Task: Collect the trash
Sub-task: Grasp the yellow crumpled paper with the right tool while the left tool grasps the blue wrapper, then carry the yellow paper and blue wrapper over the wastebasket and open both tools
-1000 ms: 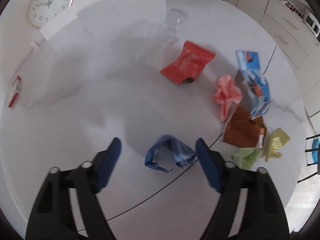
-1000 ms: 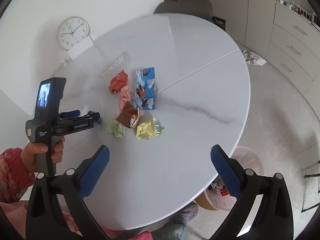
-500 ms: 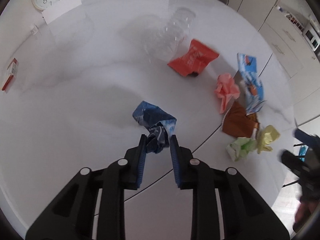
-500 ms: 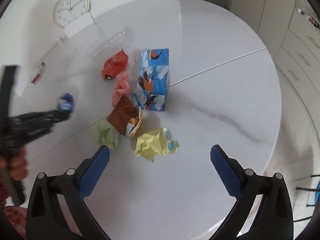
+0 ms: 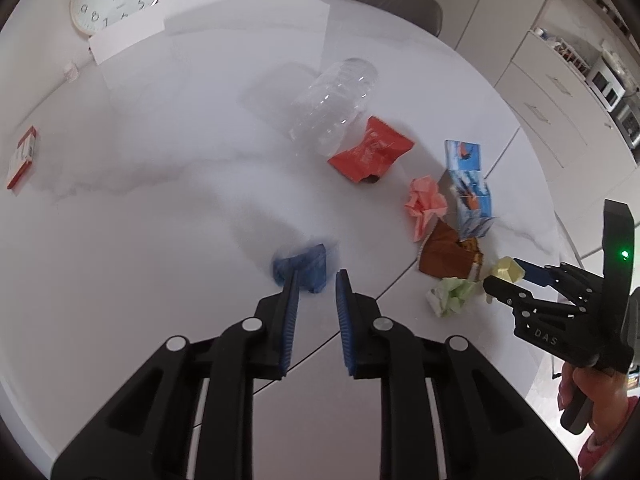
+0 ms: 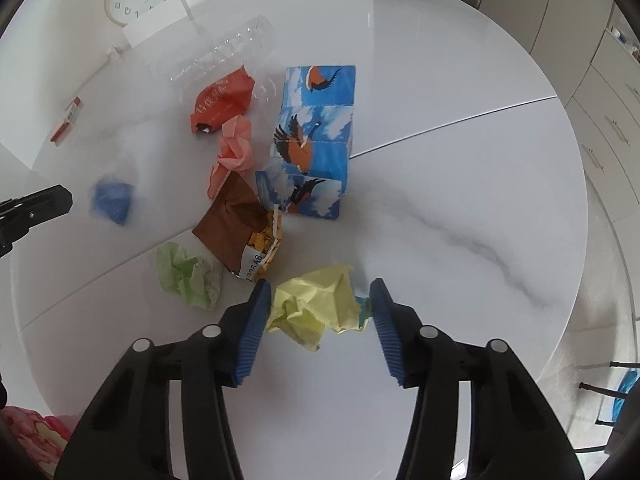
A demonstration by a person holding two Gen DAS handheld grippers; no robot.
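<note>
While the round white table (image 6: 440, 160) lies strewn with litter, its far left holds only a small red-and-white box (image 6: 67, 120), lying flat near the rim and well apart from the rest. Next comes a crumpled blue wrapper (image 6: 112, 200), blurred in both views. The left gripper (image 5: 316, 276) points steeply down at it, jaws narrow and closing with a slim gap between the pads. The wrapper sits at the tip of the left finger rather than between the pads, and from the right wrist view it shows clear of that gripper.

Further right is the main cluster. A green paper wad (image 6: 186, 276) lies just beside an open brown snack bag (image 6: 236, 220) with crackers showing at its mouth. Behind the bag is a pink paper wad (image 6: 234, 152), then a red packet (image 6: 222, 100), then a clear plastic bottle (image 6: 224, 48) on its side. A flattened blue carton printed with birds (image 6: 316, 136) lies to the right of these, touching the brown bag's corner.

Nearest the right edge of the cluster, a yellow paper wad (image 6: 316, 304) rests on the table between the pads of the right gripper (image 6: 320, 286). Those jaws are closing, half wide. The pads reach the wad's sides, but it is not visibly squeezed. A hand (image 5: 596, 396) grips this tool's handle.
</note>
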